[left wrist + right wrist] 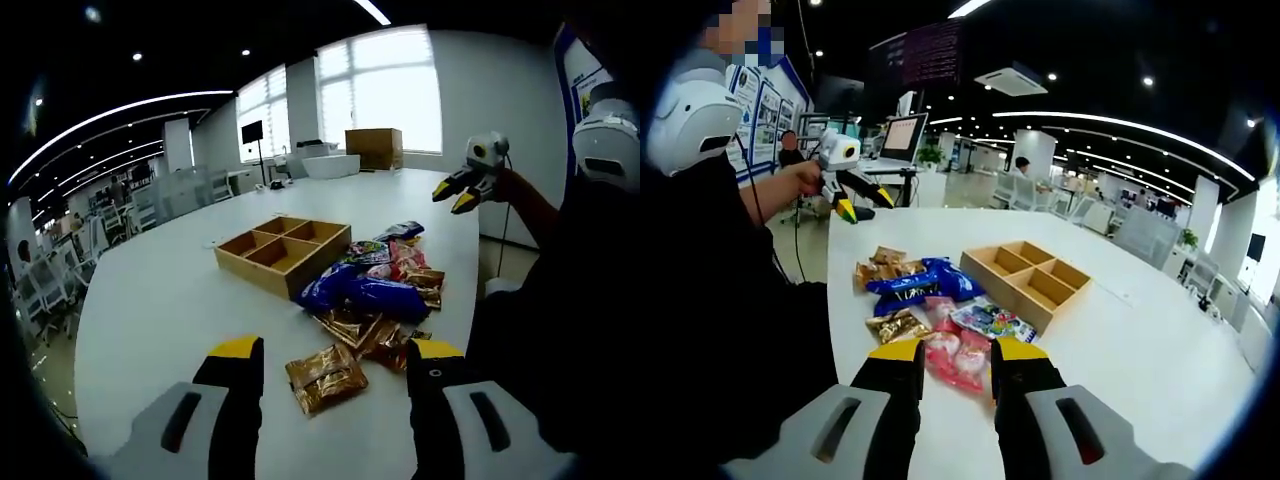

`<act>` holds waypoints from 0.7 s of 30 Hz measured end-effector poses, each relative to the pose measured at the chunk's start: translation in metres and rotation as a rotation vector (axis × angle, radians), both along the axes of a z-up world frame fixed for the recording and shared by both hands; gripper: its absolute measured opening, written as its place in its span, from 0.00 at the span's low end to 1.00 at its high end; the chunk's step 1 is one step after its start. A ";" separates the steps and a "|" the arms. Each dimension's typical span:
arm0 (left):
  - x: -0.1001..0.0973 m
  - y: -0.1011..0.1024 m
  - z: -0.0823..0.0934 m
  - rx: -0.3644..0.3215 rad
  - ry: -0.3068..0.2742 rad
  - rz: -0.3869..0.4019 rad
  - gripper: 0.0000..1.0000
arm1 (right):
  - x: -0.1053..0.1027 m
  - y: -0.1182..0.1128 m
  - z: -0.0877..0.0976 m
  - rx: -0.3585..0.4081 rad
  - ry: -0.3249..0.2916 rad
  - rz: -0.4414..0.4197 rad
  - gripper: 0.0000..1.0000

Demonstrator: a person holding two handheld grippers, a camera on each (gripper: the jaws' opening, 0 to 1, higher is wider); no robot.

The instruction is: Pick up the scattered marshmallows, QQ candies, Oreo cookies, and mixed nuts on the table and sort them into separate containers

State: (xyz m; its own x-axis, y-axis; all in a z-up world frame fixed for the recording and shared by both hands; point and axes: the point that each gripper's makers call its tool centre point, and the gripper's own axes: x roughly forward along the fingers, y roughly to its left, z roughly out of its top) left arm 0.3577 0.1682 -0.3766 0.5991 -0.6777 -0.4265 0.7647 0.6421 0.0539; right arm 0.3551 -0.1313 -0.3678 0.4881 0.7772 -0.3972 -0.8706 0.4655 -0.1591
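Left tongs gape over gold packets; right tongs open; labels unreadable.

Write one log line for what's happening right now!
left gripper: open, above gold packet | right gripper: open, over pink packet | wooden tray: empty | snack pile: unsorted

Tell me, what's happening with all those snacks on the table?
A person holds a gripper in each hand above a white table. Snack packets lie in a pile: blue Oreo packs, gold nut packets, pink candy packs. Beside the pile sits a wooden tray with four compartments, all empty. The left gripper and right gripper are both open and holding nothing, so no sorting shows yet.
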 end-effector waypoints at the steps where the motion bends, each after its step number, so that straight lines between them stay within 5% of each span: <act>1: 0.000 0.000 0.000 0.007 0.000 -0.005 0.62 | 0.000 0.000 -0.001 -0.001 0.003 -0.001 0.23; 21: 0.005 -0.009 -0.014 0.158 -0.001 -0.219 0.61 | -0.002 -0.006 -0.008 -0.007 0.027 -0.031 0.23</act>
